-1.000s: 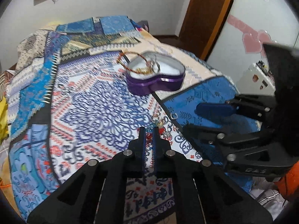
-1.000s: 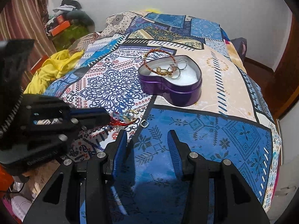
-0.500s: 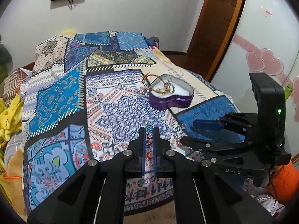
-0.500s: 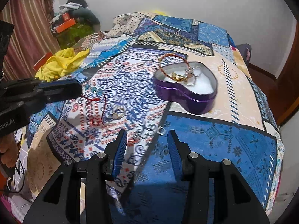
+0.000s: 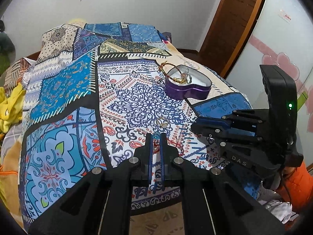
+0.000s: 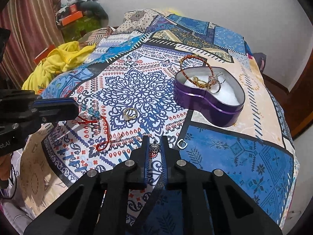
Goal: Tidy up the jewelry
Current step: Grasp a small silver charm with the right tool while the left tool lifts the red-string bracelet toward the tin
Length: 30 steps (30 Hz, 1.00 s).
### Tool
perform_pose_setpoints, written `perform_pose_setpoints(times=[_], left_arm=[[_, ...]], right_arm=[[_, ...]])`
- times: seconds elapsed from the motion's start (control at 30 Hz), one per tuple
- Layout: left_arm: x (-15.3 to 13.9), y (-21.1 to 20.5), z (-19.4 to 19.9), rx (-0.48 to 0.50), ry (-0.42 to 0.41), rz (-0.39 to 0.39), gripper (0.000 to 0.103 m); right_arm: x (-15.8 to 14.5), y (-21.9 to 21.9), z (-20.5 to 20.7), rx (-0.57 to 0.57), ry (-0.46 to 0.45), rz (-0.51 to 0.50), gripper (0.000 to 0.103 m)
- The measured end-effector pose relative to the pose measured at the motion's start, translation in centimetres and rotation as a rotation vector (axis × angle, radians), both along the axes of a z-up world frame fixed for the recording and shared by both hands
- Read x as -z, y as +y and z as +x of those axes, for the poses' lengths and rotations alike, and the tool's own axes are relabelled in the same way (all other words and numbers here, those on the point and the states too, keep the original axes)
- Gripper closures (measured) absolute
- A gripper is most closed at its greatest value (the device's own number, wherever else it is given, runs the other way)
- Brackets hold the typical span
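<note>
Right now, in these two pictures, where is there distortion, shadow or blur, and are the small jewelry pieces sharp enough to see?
Left wrist view: fisheye bends the door frame and darkens the corners; the purple heart tin is sharp.
Right wrist view: the same curving; soft shadows lie under the left gripper; the gold ring and red cord bracelet are clear, while the silver charm in the right gripper is small but readable.

Left gripper (image 5: 156, 137): matte black linkage frame, silver round screw heads at the joints, blue pads lining the jaws; right gripper (image 6: 155, 139) built the same; its side view shows white "DAS" lettering, a tall black housing with a lit green LED, a thin black cable; orange sleeve (image 5: 297, 184) behind
</note>
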<state>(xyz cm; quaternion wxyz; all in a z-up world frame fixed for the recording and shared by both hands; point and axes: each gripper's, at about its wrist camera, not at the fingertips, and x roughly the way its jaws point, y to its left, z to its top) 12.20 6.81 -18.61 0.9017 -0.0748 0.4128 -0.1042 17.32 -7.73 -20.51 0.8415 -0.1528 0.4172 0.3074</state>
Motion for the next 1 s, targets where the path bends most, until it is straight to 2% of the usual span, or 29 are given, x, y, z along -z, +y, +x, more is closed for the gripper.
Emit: perform_pose_setpoints(times=[0.5, 1.0], left_arm=[[-5.5, -2.2, 2.3, 0.019, -0.141, 0.014, 0.098], [-7.9, -4.1, 6.7, 0.016, -0.206, 0.015, 0.098]], right_arm=[[-4.3, -3.3, 0.8, 0.087, -0.075, 0.106, 0.093], [-7.2, -5.6, 3.2, 0.148, -0.156, 0.177, 0.093]])
